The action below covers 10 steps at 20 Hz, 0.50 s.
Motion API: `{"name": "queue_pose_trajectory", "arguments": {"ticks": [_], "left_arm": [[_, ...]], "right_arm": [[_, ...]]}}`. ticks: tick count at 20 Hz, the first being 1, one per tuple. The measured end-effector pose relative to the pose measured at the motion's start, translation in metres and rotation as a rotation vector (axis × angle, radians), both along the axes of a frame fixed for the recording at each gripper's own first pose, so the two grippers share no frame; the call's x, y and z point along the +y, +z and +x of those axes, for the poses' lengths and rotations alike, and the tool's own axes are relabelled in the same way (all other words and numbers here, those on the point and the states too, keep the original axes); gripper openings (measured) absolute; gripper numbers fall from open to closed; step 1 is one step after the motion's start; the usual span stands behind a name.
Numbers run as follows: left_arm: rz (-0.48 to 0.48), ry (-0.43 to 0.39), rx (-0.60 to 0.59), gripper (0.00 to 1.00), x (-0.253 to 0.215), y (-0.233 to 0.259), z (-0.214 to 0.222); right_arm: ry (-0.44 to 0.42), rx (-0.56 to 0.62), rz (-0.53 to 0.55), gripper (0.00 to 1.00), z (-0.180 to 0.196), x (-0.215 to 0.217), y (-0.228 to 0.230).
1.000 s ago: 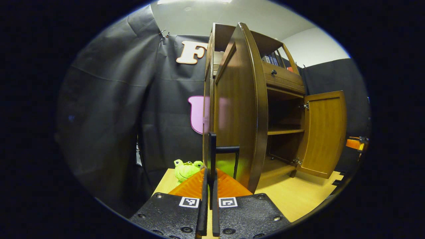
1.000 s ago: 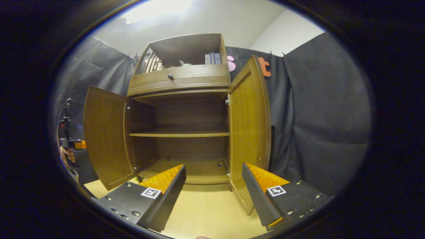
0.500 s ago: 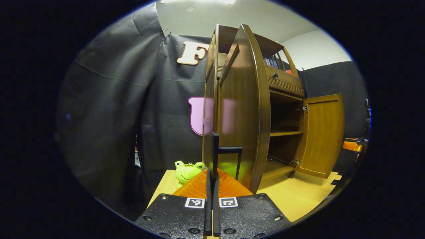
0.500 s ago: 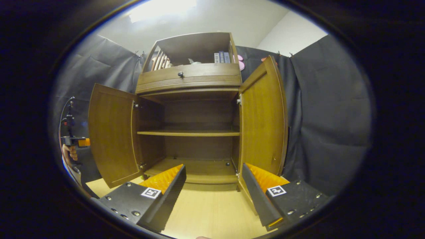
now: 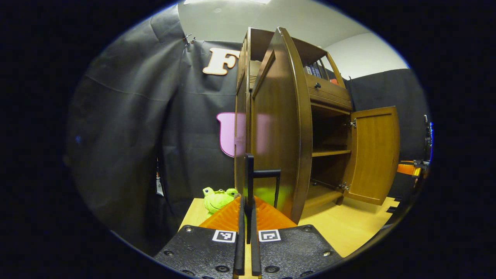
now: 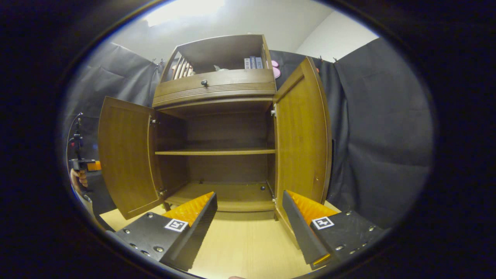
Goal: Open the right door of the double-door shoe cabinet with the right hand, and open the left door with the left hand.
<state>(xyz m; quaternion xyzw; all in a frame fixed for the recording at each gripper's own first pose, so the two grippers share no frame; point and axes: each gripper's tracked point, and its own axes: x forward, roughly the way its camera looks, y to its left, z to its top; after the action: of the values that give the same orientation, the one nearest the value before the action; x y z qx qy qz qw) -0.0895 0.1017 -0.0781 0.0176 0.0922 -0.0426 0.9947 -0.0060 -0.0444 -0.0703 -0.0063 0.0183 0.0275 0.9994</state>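
- Since a second ago: little has moved. In the right gripper view the framing has drifted and the right door [image 6: 302, 131] shows a broader face than it did then. In the left gripper view the cabinet sits almost where it was, with only slight wobble between frames.
- Shoe cabinet [image 6: 217, 89] stands on the pale wooden floor [image 6: 240, 248] against the black cloth wall. Both doors are swung wide; shelf [image 6: 215, 152] and bare interior are exposed.
- Left door [image 5: 279, 128] is seen edge-on in the left gripper view, just beside the gripper's line of sight. From the right gripper view the same door [image 6: 124, 155] stands open at the far side.
- Left gripper [image 5: 246, 217]: fingers drawn together with only a thin slit between them. A dark handle [image 5: 265, 176] on the door's face sits just ahead of the tips; cannot tell whether they touch it, and nothing appears clamped.
- Right gripper [image 6: 250, 211]: fingers spread wide, holding nothing, set back from the cabinet with the right door near its right finger.
- A hand [image 6: 78, 179] holding the other gripper shows at the far left edge of the right gripper view.
- Green plush frog [image 5: 217, 197] lies on the floor beside the cabinet, clear of the doors.
- Judgement: both openings look done, so the task reads as essentially complete. The next move calls for drawing both grippers back, clear of the door edges, without nudging either door shut.
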Motion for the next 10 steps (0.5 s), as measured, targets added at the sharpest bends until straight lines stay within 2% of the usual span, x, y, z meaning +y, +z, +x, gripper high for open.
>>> {"name": "queue_pose_trajectory", "arguments": {"ticks": [2, 3, 4, 9, 10], "left_arm": [[0.005, 0.001, -0.010, 0.08, -0.004, 0.005, -0.008], [0.009, 0.002, -0.021, 0.01, -0.005, 0.010, -0.011], [0.012, 0.004, -0.029, 0.10, -0.005, 0.012, -0.014], [0.010, 0.074, -0.006, 0.14, 0.001, 0.008, -0.030], [0.004, 0.101, 0.001, 0.23, 0.001, 0.007, -0.034]], "right_arm": [[-0.002, -0.001, 0.001, 1.00, -0.002, -0.001, -0.002], [-0.002, 0.004, 0.004, 1.00, -0.003, -0.002, -0.003], [-0.005, 0.007, 0.007, 1.00, -0.004, -0.003, -0.005], [-0.006, 0.005, 0.025, 1.00, -0.006, -0.003, -0.005], [-0.009, 0.004, 0.026, 1.00, -0.005, -0.003, -0.005]]}}
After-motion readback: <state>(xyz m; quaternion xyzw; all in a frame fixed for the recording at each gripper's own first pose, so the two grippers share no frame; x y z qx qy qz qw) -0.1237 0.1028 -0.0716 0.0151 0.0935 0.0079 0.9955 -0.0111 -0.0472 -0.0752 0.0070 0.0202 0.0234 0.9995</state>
